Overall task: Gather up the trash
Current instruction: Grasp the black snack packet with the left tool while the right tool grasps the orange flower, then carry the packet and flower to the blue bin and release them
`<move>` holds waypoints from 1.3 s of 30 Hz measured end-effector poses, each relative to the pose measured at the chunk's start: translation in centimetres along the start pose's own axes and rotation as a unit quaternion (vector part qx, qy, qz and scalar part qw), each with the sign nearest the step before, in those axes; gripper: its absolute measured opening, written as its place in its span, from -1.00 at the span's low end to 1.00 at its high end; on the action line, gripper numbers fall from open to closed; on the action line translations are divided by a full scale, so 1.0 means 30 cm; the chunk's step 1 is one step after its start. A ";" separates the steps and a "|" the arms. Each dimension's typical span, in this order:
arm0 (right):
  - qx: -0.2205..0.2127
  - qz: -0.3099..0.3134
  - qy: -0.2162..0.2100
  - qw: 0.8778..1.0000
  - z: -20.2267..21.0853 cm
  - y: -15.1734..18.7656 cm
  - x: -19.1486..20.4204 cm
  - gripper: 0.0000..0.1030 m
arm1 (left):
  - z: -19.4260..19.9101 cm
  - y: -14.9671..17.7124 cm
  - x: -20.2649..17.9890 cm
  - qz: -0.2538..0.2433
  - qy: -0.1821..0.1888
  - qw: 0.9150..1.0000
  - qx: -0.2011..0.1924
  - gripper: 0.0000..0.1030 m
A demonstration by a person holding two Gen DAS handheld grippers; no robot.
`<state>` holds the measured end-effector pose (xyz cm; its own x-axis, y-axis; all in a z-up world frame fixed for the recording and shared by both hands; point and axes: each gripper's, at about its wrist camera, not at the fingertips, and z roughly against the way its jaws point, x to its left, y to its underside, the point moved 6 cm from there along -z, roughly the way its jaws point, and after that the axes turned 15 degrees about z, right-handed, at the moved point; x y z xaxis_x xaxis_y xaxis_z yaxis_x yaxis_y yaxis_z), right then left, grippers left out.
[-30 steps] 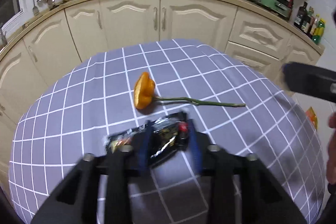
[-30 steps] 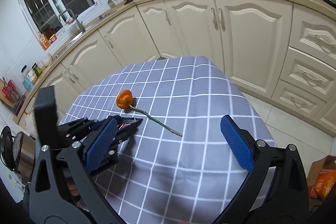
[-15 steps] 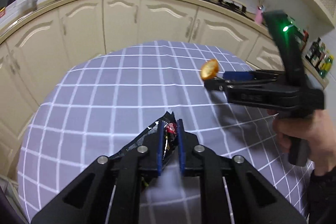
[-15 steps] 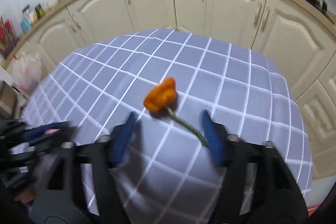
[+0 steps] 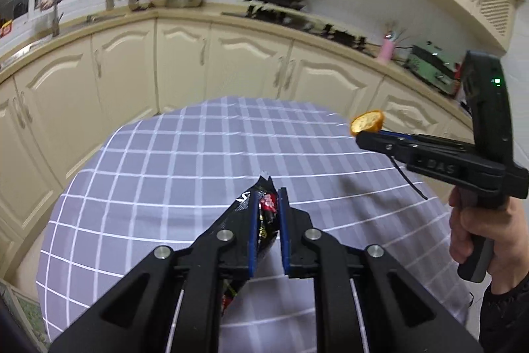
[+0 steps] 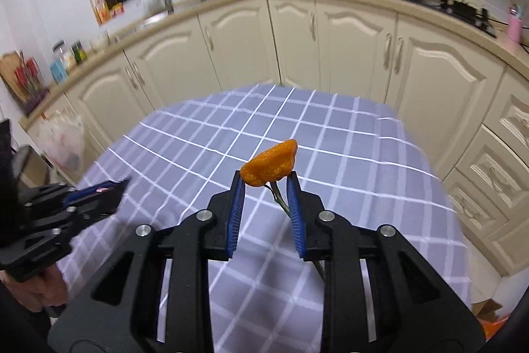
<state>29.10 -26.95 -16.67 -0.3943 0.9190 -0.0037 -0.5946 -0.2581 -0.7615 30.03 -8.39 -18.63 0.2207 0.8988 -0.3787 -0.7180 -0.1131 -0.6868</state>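
Wrapper (image 5: 264,214) clenched in left tongs (image 5: 267,200) — flower (image 6: 269,167) between closing right tongs (image 6: 264,187).

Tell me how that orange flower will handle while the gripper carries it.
The orange flower probably weighs little. Its thin stem likely flexes, since it droops below the right gripper, whose jaws are closing. The soft head looks easily crushed.

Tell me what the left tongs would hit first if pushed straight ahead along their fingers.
Probably the grey checked tablecloth: the left tongs, shut on a black foil wrapper, point down at bare cloth. Nothing else shows ahead, though depth is hard to judge.
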 end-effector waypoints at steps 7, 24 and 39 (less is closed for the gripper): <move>-0.052 -0.039 0.021 0.998 0.342 0.097 -0.115 -0.50 | 0.068 0.062 -0.270 -0.042 0.043 0.998 -0.016 -0.79; -0.086 -0.219 0.172 0.957 1.003 0.767 -0.511 -0.50 | 0.134 0.403 -1.020 -0.158 0.187 0.969 0.034 -0.79; -0.044 -0.359 0.201 0.910 1.070 1.269 -0.679 -0.50 | -0.124 0.862 -1.409 -0.198 0.238 0.933 0.184 -0.79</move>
<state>-8.00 -65.07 -24.76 0.3725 0.8810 0.2915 -0.5323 0.4602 -0.7105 4.58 -50.87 -22.68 0.7223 0.5393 -0.4330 -0.6764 0.4201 -0.6050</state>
